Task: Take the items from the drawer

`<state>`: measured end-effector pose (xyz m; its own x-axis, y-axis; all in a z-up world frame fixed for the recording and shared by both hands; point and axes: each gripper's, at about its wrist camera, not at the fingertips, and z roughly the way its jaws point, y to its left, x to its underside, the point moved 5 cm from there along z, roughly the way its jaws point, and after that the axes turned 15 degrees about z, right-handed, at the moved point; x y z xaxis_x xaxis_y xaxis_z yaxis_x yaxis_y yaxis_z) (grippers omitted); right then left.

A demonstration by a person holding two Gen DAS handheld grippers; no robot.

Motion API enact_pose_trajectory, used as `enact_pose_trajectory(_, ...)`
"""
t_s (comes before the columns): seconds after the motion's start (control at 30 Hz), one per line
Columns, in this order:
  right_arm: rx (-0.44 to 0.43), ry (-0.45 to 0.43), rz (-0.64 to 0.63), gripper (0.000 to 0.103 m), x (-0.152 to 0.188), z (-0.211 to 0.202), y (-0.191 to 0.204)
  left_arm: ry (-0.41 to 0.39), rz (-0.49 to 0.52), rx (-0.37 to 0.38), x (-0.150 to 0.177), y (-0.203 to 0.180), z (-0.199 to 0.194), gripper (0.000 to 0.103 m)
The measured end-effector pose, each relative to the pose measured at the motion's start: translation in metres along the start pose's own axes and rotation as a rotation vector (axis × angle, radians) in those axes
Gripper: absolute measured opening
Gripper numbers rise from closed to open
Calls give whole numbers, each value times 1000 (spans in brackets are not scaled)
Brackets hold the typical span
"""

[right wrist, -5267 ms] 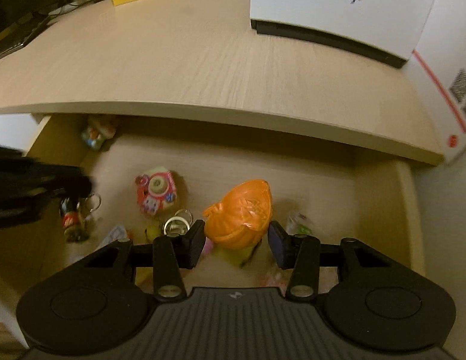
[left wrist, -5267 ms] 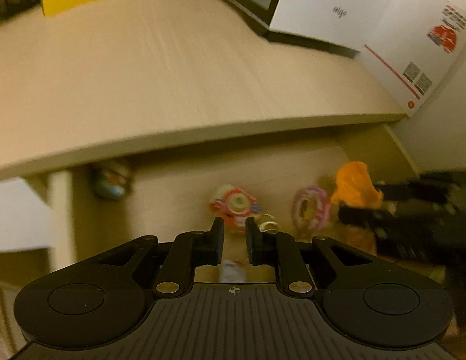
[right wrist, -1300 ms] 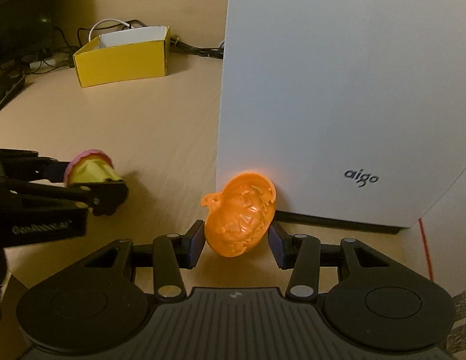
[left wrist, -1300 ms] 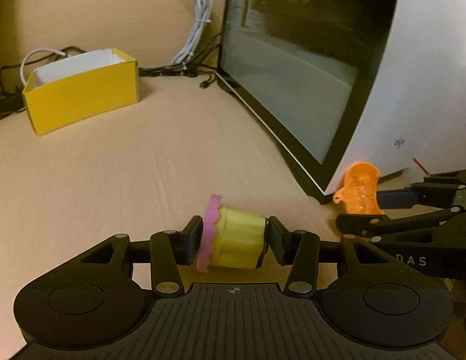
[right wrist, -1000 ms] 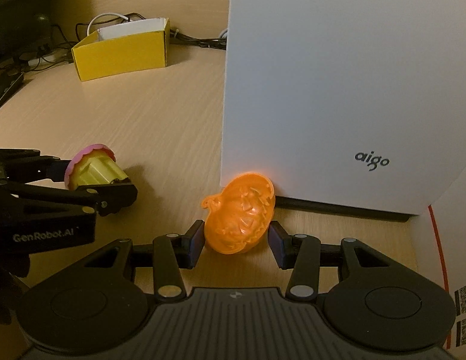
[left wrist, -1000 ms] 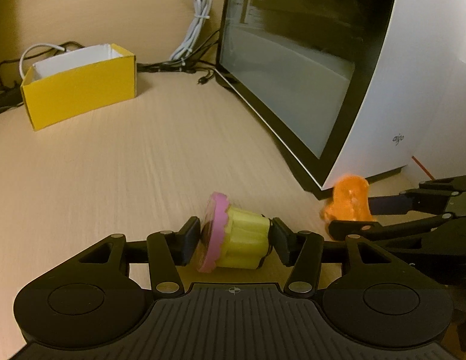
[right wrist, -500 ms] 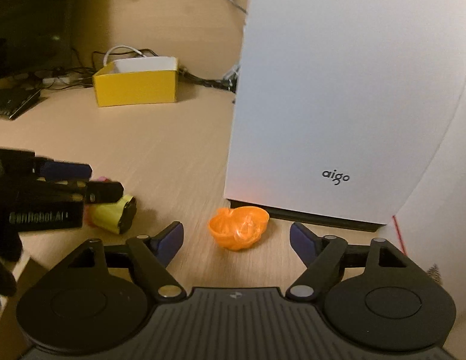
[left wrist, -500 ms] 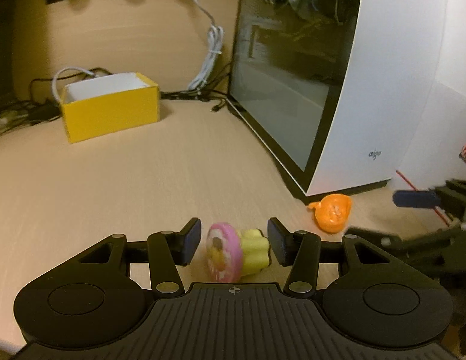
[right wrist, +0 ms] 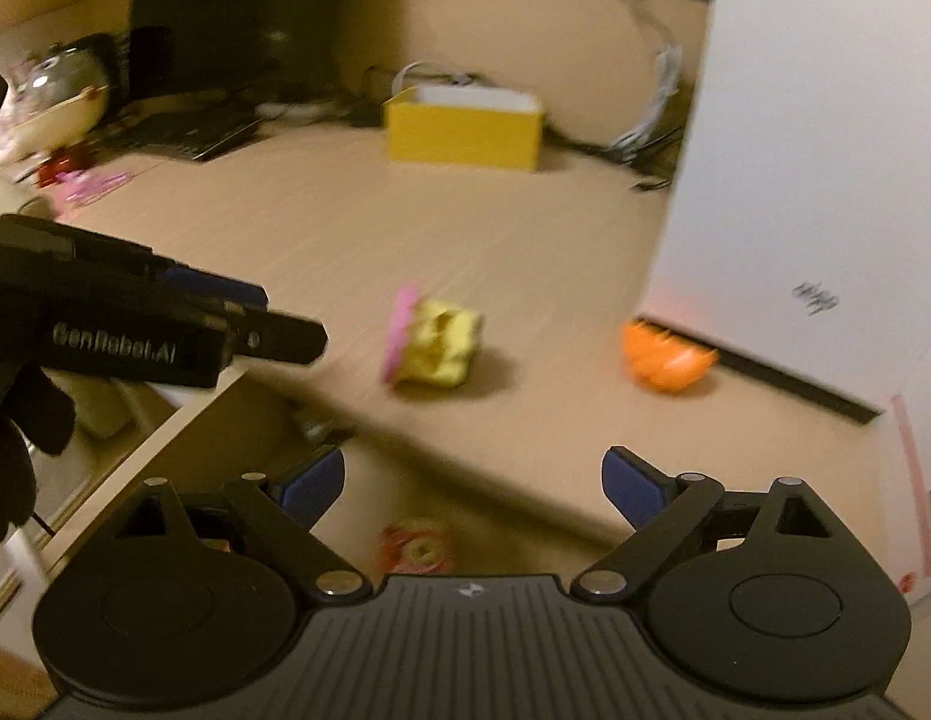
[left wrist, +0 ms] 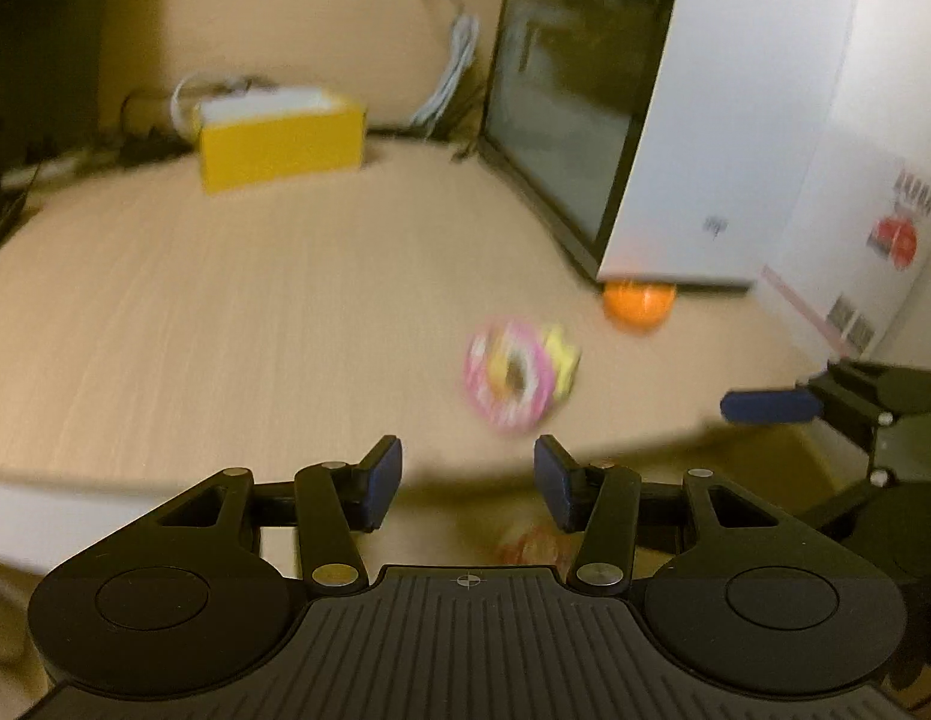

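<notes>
Both claws are held wide and empty above the tabletop (right wrist: 237, 240) edge. The right claw (right wrist: 472, 483) has just been opening. The drawer (right wrist: 225, 438) lies below that edge; a pink toy (right wrist: 414, 547) inside sits directly under the right claw. The left claw (left wrist: 466, 483) hangs beside it. The cupcake (right wrist: 435, 345) and pumpkin (right wrist: 666, 363) rest beyond the edge.

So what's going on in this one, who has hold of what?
A person works a pair of tongs in each hand, taking toys out of a desk drawer. Right now neither pair holds anything: the left tongs stand open, and the right tongs have just been opening, with nothing between them. The yellow-and-pink cupcake toy lies on its side on the desk, and the orange pumpkin toy sits by the base of the white computer case. Another toy is still in the open drawer below.
</notes>
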<state>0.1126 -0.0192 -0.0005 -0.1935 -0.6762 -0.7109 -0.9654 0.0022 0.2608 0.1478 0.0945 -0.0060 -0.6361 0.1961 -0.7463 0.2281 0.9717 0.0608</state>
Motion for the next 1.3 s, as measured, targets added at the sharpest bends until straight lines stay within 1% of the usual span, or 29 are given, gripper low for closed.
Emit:
enact_pose_trajectory(0.07,-16,30,-7,93,9,4,4,27,-30,-9,13,4,-2,53)
enact_pose_trajectory(0.27,-78,130,-63,93,30,35,26,89,-123,-64,43,20,-7,53)
enact_pose_trajectory(0.4,-107,152,-127,93,41,61,44,107,-170,-109,56,25,-14,53)
enact_pose_trajectory(0.43,-114,149,-143,91,43,71,49,109,-181,-116,59,26,-16,53)
enact_pose_trajectory(0.5,-129,146,-171,86,46,89,55,99,-201,-127,64,27,-19,53)
enact_pose_trajectory(0.53,-137,155,-178,79,49,98,57,93,-207,-132,66,28,-20,53)
enact_pose_trajectory(0.57,-149,193,-184,64,50,108,60,86,-213,-138,67,28,-21,53)
enact_pose_trajectory(0.6,-174,209,-172,59,49,119,61,81,-222,-143,69,28,-22,53)
enact_pose_trajectory(0.67,-170,194,-169,58,47,132,64,79,-251,-147,75,30,-23,53)
enact_pose_trajectory(0.73,-176,211,-163,58,49,146,68,74,-273,-145,78,30,-25,53)
enact_pose_trajectory(0.87,-174,157,-167,58,53,159,75,49,-284,-153,81,33,-28,53)
enact_pose_trajectory(0.9,-178,152,-160,57,52,160,78,44,-290,-155,81,34,-29,53)
enact_pose_trajectory(0.97,-207,151,-103,58,48,164,81,40,-303,-164,82,35,-29,52)
enact_pose_trajectory(1.0,-204,149,-97,58,47,166,83,42,-307,-170,82,36,-28,52)
enact_pose_trajectory(1.03,-192,144,-110,62,49,169,87,45,-310,-175,82,37,-28,52)
enact_pose_trajectory(1.1,-168,121,-140,62,51,175,95,47,-311,-180,81,39,-30,52)
enact_pose_trajectory(1.2,-169,98,-97,62,49,180,99,49,-307,-191,81,42,-31,52)
enact_pose_trajectory(1.23,-168,92,-83,55,48,182,99,50,-309,-192,81,43,-31,52)
enact_pose_trajectory(1.27,-168,92,-79,51,48,184,100,50,-311,-192,81,45,-31,52)
enact_pose_trajectory(1.3,-165,94,-67,50,47,187,100,51,-312,-192,82,46,-31,52)
